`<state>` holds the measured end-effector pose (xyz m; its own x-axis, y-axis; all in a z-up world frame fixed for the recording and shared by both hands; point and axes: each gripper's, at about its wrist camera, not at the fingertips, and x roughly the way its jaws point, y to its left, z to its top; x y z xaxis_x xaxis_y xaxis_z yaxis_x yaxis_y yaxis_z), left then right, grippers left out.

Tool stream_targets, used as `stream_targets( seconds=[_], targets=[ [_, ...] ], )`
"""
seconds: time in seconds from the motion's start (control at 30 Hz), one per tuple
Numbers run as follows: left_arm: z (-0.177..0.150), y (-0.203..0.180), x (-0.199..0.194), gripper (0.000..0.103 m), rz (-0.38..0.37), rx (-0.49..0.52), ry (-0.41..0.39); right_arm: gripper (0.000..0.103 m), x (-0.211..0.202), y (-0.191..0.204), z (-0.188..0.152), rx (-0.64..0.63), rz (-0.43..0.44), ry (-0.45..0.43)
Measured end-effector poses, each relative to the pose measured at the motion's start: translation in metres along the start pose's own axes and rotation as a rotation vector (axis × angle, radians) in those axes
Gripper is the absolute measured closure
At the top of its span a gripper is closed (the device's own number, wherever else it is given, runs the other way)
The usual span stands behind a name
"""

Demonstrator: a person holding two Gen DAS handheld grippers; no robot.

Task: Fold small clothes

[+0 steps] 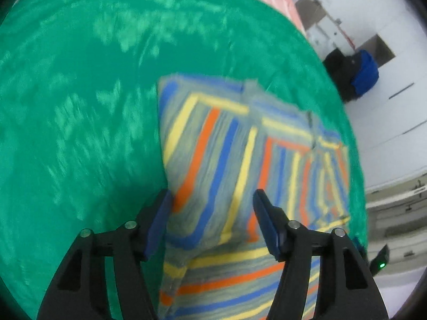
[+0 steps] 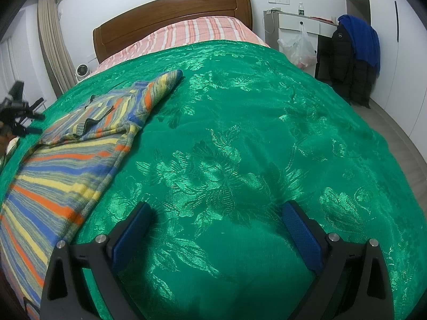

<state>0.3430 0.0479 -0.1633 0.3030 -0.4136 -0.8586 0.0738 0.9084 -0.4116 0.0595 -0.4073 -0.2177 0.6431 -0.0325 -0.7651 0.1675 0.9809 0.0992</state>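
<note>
1. Just above the striped sweater (image 1: pixel 226 160), in the left wrist view, the left gripper (image 1: pixel 212 196) hovers with its jaws spread wide; they flank a folded part of the knit, and the blur hides whether they touch it.
2. Beside the sweater's hem, in the right wrist view, the right gripper (image 2: pixel 216 208) hangs over bare cover with its jaws spread wide, holding nothing.
3. The sweater (image 2: pixel 80 144) lies flat on the green bedspread (image 2: pixel 253 146), toward the bed's left side as the right wrist camera sees it, its body stretching toward the camera.
4. Beyond the body, a sleeve is folded across the chest and another runs out toward the headboard.
5. Past the sweater, a pink striped sheet (image 2: pixel 197 30) shows at the head of the bed, under a wooden headboard (image 2: pixel 173 13).
6. Farthest from the sweater, across the bed, a black jacket with a blue garment (image 2: pixel 357 40) over it hangs by the white desk (image 2: pixel 299 24).
</note>
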Motion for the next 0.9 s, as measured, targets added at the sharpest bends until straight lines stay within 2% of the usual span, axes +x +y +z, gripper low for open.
stream_targets(
  seconds=[0.03,0.07,0.13,0.2,0.27,0.33,0.37,0.4,0.47,0.53,0.6,0.7,0.8,0.9],
  targets=[
    [-0.005,-0.001,0.006,0.101,0.034,0.015,0.001,0.005,0.0,0.0,0.0,-0.001,-0.002,0.0],
    [-0.011,-0.002,0.01,0.098,0.11,0.04,-0.005,0.005,0.0,0.0,0.0,-0.002,-0.003,0.001],
    [-0.018,0.006,0.002,0.101,0.119,0.01,-0.051,0.005,0.0,0.001,0.0,-0.004,-0.004,0.001],
    [-0.021,0.017,-0.006,0.101,0.171,-0.028,-0.101,0.005,0.0,0.0,0.0,-0.004,-0.004,0.001],
    [-0.023,0.029,-0.007,0.1,0.151,-0.059,-0.11,0.005,0.0,0.001,0.0,-0.004,-0.004,0.001],
    [-0.026,0.024,-0.002,0.098,0.144,0.001,-0.088,0.005,0.0,0.0,0.0,-0.004,-0.004,0.001],
    [-0.028,0.018,-0.002,0.097,0.167,0.042,-0.081,0.005,0.0,0.001,0.0,-0.003,-0.003,0.001],
    [-0.028,0.017,-0.005,0.091,0.181,0.056,-0.081,0.005,0.0,0.001,0.0,-0.004,-0.004,0.001],
    [-0.026,0.011,-0.016,0.074,0.194,0.044,-0.112,0.005,0.0,0.001,0.0,-0.004,-0.004,0.001],
    [-0.028,0.007,-0.033,0.047,0.173,0.042,-0.193,0.005,0.0,0.001,0.0,-0.004,-0.004,0.001],
    [-0.034,-0.001,-0.034,0.038,0.183,0.087,-0.215,0.005,0.0,0.001,0.0,-0.004,-0.004,0.001],
    [-0.052,0.009,-0.013,0.037,0.315,0.147,-0.119,0.005,0.0,0.001,0.0,-0.004,-0.003,0.001],
    [-0.068,0.026,-0.018,0.031,0.293,0.143,-0.151,0.005,0.0,0.001,0.0,-0.004,-0.003,0.001],
    [-0.082,0.032,-0.038,0.032,0.281,0.109,-0.174,0.005,0.0,0.001,0.0,-0.004,-0.003,0.001]
  ],
)
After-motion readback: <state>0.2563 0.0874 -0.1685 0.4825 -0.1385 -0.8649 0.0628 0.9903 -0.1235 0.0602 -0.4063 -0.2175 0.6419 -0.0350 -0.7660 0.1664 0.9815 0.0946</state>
